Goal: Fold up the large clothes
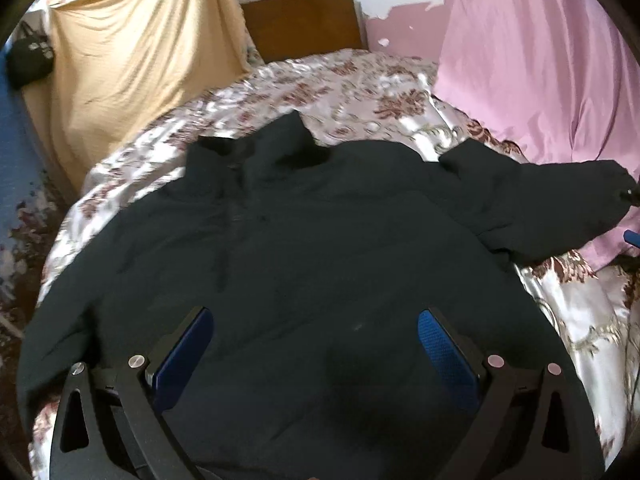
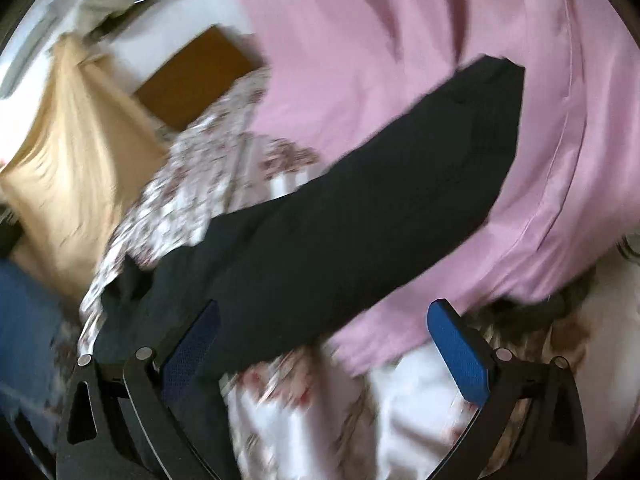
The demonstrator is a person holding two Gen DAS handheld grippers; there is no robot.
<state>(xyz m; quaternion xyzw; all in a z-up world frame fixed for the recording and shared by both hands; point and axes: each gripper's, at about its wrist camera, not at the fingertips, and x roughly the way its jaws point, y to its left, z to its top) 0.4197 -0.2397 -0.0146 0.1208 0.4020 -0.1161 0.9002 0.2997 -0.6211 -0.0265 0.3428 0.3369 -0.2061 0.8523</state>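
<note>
1. Left wrist view: black jacket [image 1: 280,248] spread flat on floral bed [image 1: 340,80]; left hand-held gripper [image 1: 316,344] hovers released over hem.
2. Right hand-held gripper [image 2: 324,336] released near sleeve [image 2: 380,192]; sleeve lies onto pink sheet [image 2: 400,40].
3. Likely padded, soft, bulky; pinch sleeve cuff or hem edge.

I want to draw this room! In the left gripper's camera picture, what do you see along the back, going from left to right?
Black bag → yellow cloth → brown headboard → pink sheet.
</note>
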